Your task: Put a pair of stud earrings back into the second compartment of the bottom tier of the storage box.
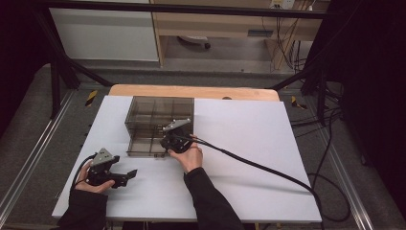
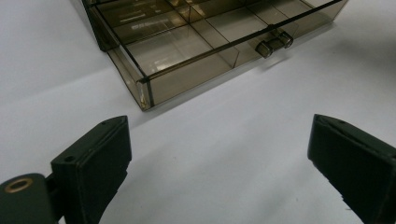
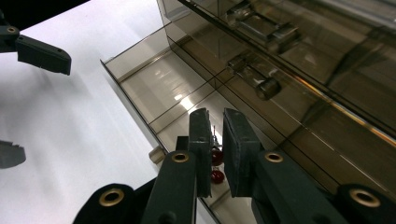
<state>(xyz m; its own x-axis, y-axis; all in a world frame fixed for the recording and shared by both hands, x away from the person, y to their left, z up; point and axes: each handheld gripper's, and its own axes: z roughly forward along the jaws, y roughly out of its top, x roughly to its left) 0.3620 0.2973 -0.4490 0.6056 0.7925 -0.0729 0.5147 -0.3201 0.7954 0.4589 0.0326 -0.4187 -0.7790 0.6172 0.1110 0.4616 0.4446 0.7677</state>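
A smoky see-through drawer box stands on the white sheet. Its bottom drawer is pulled out toward me and split into compartments. My right gripper hangs over the drawer's right part. In the right gripper view its jaws are nearly together, shut on a small red beaded thing with a thin stem. My left gripper rests on the sheet near the front left, held in a hand. Its fingers stand wide apart with nothing between them, pointing at the drawer's front corner.
The drawer's small knob sticks out at its front, with another knob on the shut drawer above. The right gripper's black cable trails across the white sheet to the right. A wooden table edge shows behind the box.
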